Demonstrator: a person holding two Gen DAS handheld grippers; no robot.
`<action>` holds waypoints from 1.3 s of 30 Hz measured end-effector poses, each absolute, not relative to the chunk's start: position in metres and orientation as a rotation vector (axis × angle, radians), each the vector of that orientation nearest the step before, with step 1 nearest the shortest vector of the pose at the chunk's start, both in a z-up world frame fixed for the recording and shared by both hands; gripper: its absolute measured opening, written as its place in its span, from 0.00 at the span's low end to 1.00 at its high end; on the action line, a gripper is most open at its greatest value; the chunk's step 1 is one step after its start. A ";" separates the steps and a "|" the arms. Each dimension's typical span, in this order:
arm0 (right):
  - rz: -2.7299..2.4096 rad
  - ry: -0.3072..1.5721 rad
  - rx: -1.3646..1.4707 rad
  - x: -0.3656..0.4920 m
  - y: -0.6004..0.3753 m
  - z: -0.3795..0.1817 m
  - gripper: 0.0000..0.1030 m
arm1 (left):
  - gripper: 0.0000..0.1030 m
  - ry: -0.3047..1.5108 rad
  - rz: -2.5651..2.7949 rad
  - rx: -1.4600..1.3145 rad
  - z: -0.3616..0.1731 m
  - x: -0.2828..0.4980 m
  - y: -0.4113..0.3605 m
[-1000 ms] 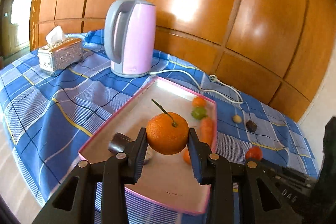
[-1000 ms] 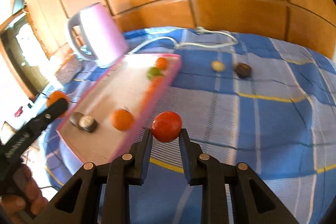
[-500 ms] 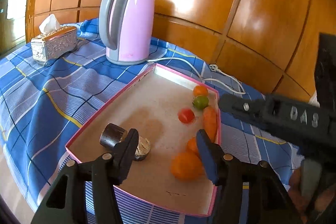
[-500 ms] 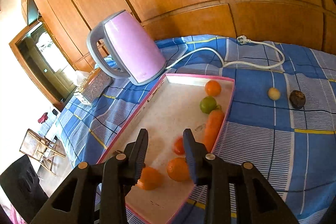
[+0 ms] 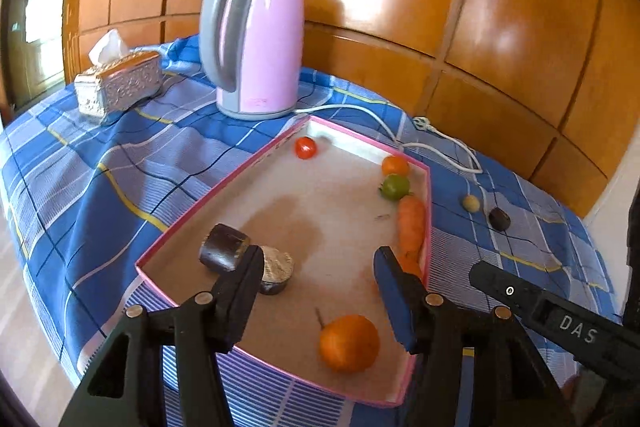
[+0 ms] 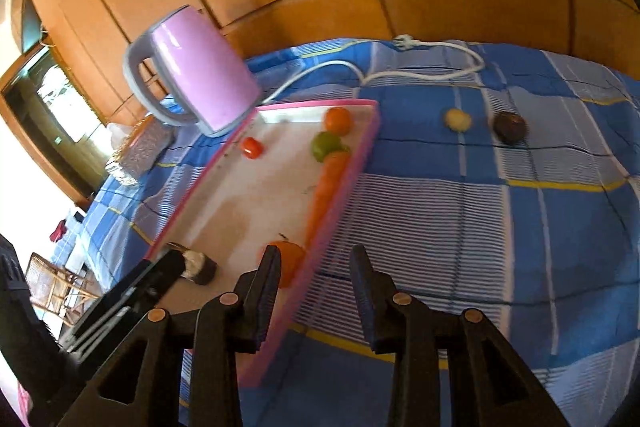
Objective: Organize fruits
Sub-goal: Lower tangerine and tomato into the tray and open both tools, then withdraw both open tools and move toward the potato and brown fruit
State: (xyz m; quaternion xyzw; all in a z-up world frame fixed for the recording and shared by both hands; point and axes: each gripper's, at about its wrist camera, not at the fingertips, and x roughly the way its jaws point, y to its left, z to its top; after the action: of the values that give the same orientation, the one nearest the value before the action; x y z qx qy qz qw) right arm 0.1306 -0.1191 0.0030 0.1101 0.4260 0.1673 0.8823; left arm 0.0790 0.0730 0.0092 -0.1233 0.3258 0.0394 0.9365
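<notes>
Both tongs are spread and empty: left tongs (image 5: 320,267) over the pink tray (image 5: 192,215) where the orange (image 5: 349,343) sits, right tongs (image 6: 316,267) heading for the yellow fruit (image 6: 457,119) out on the surface.

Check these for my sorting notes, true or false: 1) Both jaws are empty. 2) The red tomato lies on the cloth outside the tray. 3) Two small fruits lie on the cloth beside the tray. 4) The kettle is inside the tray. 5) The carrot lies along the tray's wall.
1) True: the left gripper and the right gripper both stand open on nothing.
2) False: the red tomato is inside the tray, near its far corner.
3) True: a yellow fruit and a dark fruit lie on the cloth.
4) False: the kettle stands on the cloth behind the tray.
5) True: the carrot lies along it.
</notes>
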 end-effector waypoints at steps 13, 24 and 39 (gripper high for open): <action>0.239 0.842 0.176 0.114 -0.154 0.001 0.35 | 0.56 0.669 0.015 -0.172 0.012 0.074 0.037; 0.179 0.841 0.162 0.113 -0.174 -0.006 0.35 | 0.56 0.684 -0.039 -0.108 0.008 0.077 0.008; 0.076 0.845 0.191 0.138 -0.214 -0.018 0.35 | 0.54 0.711 -0.164 -0.026 -0.002 0.108 -0.049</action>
State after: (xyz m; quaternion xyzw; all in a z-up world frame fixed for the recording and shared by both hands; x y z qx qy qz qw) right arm 0.1380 -0.2144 -0.0182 0.0924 0.4094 0.0369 0.9069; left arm 0.1075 -0.0486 -0.0017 -0.0127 0.3475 -0.0801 0.9342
